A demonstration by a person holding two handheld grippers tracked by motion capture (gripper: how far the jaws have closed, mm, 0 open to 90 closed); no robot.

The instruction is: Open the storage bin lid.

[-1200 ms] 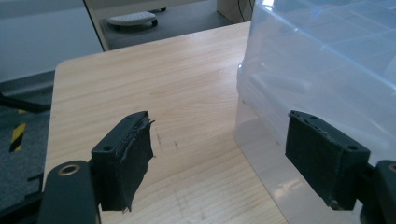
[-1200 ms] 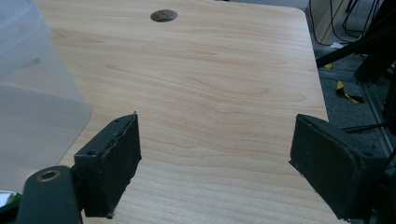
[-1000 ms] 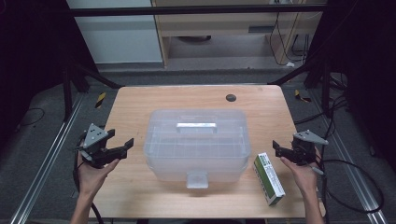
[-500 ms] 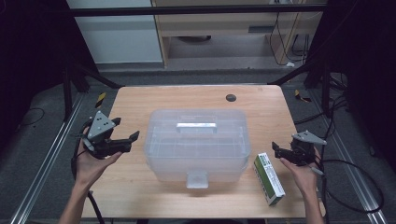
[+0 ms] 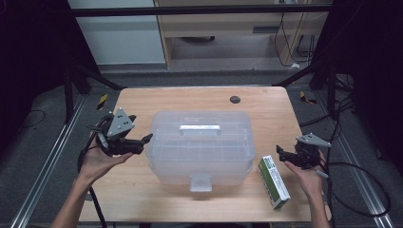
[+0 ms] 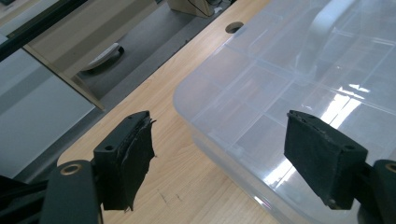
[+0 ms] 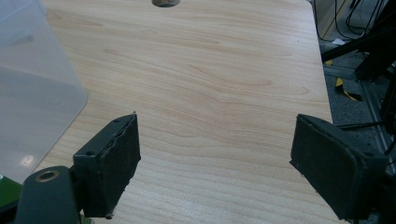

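Plastic box waits between two wide claws

Left claw (image 5: 145, 139) hovers with jaws spread wide, one jaw over the lid's near corner, holding nothing. The clear storage box (image 5: 199, 147) sits mid-table (image 5: 142, 199), lid shut, handle (image 5: 199, 128) on top. It looks stiff, light and slick, so the handle or the lid rim seems a surer hold than the smooth walls. A green carton (image 5: 273, 182) lies just beside it. Right claw (image 5: 281, 154) is wide too, empty.
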